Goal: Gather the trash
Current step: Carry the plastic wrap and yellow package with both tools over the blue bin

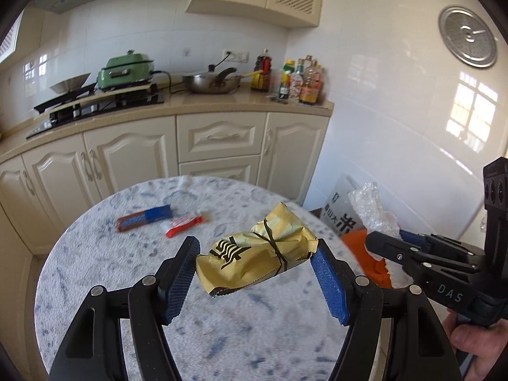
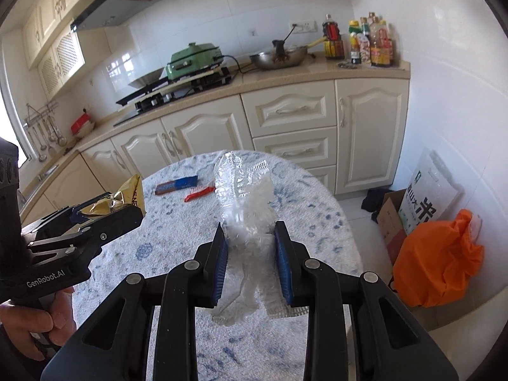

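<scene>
My left gripper point(image 1: 255, 247) is shut on a crumpled gold snack wrapper point(image 1: 254, 260), held in the air above the round blue-speckled white table point(image 1: 127, 285). To its right, my right gripper point(image 2: 250, 231) is shut on a crinkled clear plastic wrapper point(image 2: 244, 190) that sticks up between the blue pads. The left wrist view shows the right gripper point(image 1: 371, 241) with the clear plastic point(image 1: 371, 209). The right wrist view shows the left gripper point(image 2: 127, 209) with the gold wrapper point(image 2: 130, 190). A brown and blue wrapper point(image 1: 144, 219) and a red and white wrapper point(image 1: 184, 223) lie on the table's far side.
On the floor right of the table sit an orange bag point(image 2: 438, 260), a cardboard box point(image 2: 390, 216) and a rice sack point(image 2: 425, 197) against the white tiled wall. Cream cabinets point(image 2: 295, 146) with a stove, pans and bottles on the counter stand behind the table.
</scene>
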`<control>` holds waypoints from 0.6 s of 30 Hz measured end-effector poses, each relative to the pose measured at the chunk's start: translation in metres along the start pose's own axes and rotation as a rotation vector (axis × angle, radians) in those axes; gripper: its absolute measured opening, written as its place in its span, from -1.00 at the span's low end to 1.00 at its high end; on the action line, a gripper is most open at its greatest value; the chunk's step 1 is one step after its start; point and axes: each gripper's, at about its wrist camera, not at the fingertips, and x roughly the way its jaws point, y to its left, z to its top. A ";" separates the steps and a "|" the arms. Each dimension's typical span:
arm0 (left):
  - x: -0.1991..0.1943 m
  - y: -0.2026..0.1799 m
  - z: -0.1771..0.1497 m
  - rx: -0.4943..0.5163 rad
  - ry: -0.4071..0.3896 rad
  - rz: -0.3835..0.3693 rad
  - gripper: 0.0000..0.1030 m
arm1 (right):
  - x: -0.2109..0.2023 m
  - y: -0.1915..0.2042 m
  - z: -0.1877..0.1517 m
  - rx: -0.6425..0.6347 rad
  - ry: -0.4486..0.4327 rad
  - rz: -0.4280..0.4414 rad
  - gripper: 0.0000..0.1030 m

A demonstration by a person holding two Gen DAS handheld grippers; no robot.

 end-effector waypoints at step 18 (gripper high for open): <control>0.021 -0.154 0.020 0.193 0.005 -0.244 0.29 | -0.112 -0.122 -0.021 0.191 -0.134 -0.226 -0.45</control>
